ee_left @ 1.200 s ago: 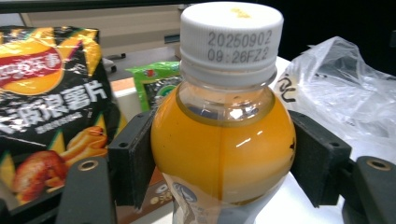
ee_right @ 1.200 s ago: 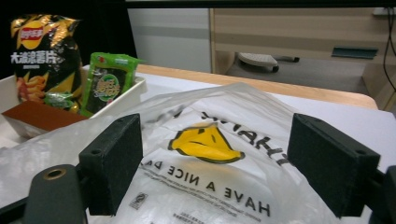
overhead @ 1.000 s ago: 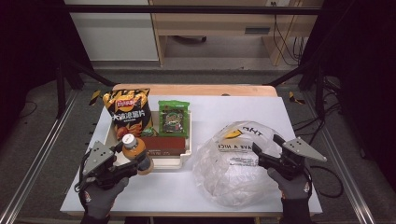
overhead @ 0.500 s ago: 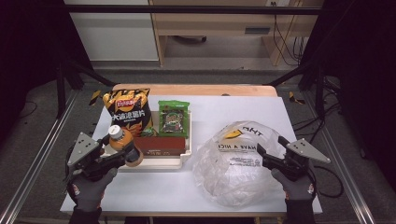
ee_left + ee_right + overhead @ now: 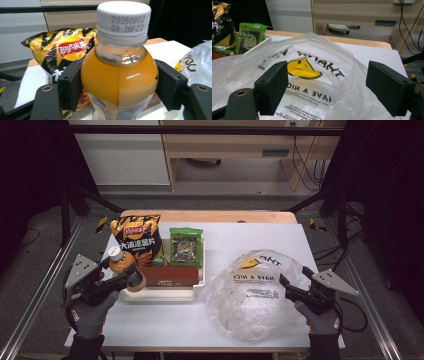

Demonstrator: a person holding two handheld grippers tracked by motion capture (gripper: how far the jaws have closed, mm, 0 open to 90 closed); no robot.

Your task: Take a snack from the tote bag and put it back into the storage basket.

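Left gripper (image 5: 127, 276) is pinching the juice bottle (image 5: 119, 72) by its shoulder — lifted clear of the tray (image 5: 200, 280), probably headed for the plastic bag (image 5: 250, 295) — while the right gripper (image 5: 290, 289) waits spread wide at the bag's edge.

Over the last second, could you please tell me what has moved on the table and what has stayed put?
The left tool, clamped on the orange juice bottle, carried it leftward, off the front of the white tray toward its left end. Nothing was picked up or released. The right tool stayed open at the plastic bag, and the chips bag and green packet kept their places in the tray.
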